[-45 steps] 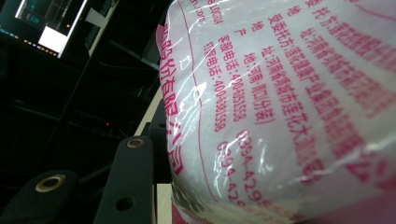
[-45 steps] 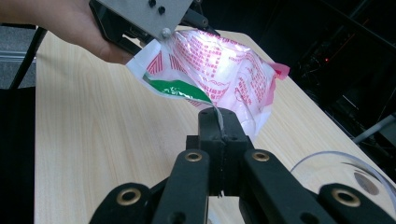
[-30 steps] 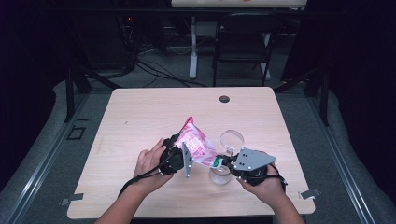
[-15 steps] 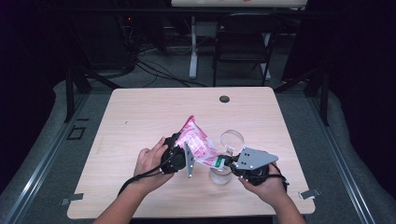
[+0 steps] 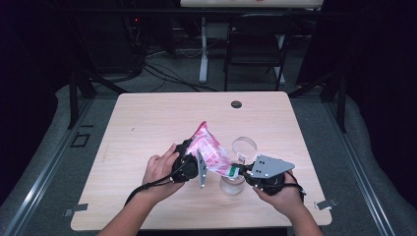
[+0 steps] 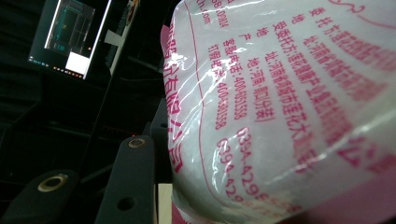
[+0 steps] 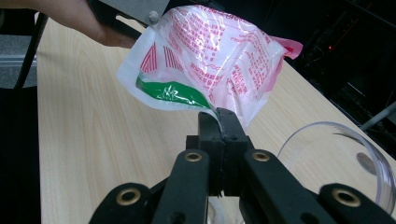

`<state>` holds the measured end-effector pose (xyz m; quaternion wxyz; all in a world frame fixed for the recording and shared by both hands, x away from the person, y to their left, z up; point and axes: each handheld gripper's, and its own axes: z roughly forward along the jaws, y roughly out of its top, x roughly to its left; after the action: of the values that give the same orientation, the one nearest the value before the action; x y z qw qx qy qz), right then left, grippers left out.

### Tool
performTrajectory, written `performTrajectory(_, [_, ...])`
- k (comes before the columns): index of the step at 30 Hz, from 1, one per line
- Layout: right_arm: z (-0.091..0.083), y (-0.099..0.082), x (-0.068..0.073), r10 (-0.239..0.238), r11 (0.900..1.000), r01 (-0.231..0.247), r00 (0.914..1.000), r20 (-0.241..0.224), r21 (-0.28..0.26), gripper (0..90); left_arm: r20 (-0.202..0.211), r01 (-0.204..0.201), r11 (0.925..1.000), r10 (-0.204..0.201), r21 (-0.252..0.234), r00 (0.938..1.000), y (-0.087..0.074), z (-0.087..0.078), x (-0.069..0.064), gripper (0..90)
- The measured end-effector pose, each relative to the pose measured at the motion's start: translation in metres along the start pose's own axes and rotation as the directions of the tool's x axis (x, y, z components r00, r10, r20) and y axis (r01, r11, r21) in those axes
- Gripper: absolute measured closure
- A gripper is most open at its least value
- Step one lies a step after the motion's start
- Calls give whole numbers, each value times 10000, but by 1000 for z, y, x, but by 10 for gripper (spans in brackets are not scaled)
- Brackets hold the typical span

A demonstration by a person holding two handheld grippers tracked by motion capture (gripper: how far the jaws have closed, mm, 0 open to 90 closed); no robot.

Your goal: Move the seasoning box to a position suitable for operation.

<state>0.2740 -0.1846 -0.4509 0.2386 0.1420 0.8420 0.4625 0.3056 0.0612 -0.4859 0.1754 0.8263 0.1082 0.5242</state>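
The bag (image 5: 210, 153) slants between both clamped grippers — left (image 5: 193, 166) on its body, right (image 5: 241, 172) pinching its lower corner — directly above the glass (image 5: 232, 184).

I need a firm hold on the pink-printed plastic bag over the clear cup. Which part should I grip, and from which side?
Grip the plastic bag by its flat sealed edges, not its bulging middle. The right gripper is shut on the thin lower corner beside the green print, coming from the person's side; that suits a flat seam. The left gripper holds the opposite side, over the clear cup.
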Motion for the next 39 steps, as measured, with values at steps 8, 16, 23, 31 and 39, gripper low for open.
performTrajectory(8, [0,-2,-1,67,10000,-67,10000,44,69,900,-189,-262,9996,261,-51,9995,2,-1,0,599])
performTrajectory(16, [1,-4,-1,92,9999,-93,10000,36,102,900,-208,-383,9993,382,-39,9991,3,-2,0,601])
performTrajectory(23, [2,-5,-2,116,9998,-115,9999,-15,143,900,-272,-535,9986,534,-18,9982,4,-2,1,603])
performTrajectory(31, [2,-6,-2,104,9998,-104,9999,0,180,900,-352,-776,9970,777,48,9964,5,-4,2,605])
performTrajectory(39, [2,-6,-2,115,9998,-115,9999,-13,176,900,-537,-1158,9932,1161,79,9918,8,-7,3,607])
